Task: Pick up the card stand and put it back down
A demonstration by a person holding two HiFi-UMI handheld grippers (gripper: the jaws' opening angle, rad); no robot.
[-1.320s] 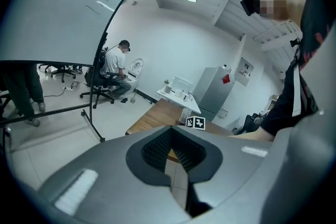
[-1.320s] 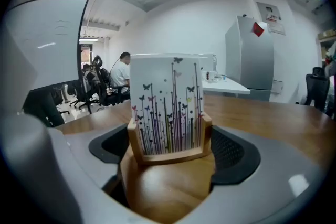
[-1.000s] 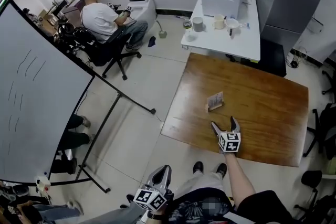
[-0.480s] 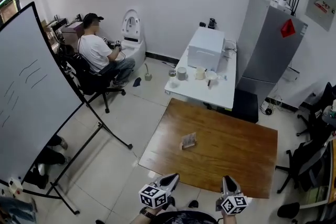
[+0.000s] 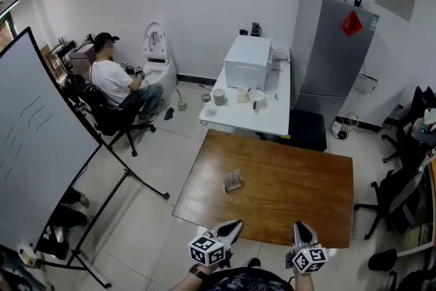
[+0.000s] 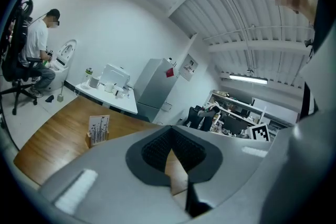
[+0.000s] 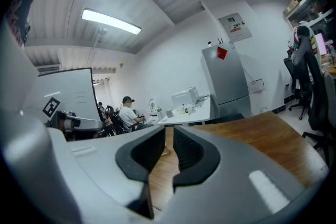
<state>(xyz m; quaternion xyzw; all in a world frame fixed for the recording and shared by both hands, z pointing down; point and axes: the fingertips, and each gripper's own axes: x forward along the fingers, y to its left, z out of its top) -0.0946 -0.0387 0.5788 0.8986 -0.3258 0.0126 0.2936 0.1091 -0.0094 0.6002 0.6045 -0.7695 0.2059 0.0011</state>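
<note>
The card stand (image 5: 233,180), a small wooden base with a printed card upright in it, sits on the left part of the brown wooden table (image 5: 300,194). The left gripper view shows the card stand (image 6: 98,129) ahead and to the left. My left gripper (image 5: 235,223) hangs off the table's near edge, jaws together, nothing in them. My right gripper (image 5: 300,227) is beside it at the same edge, also shut and empty. Both are well short of the stand. In their own views, the left gripper (image 6: 170,136) and right gripper (image 7: 169,136) show pads closed over bare wood.
A white table (image 5: 272,120) with a white box and cups stands behind the wooden one. A grey cabinet (image 5: 330,44) is at the back right. A whiteboard on a stand (image 5: 41,146) fills the left. A person (image 5: 112,82) sits at the back left. Office chairs (image 5: 402,194) stand at the right.
My right gripper has pulled back from over the table to its near edge and its jaws have closed. The head view has lifted and drawn back. The card stand stays on the table.
</note>
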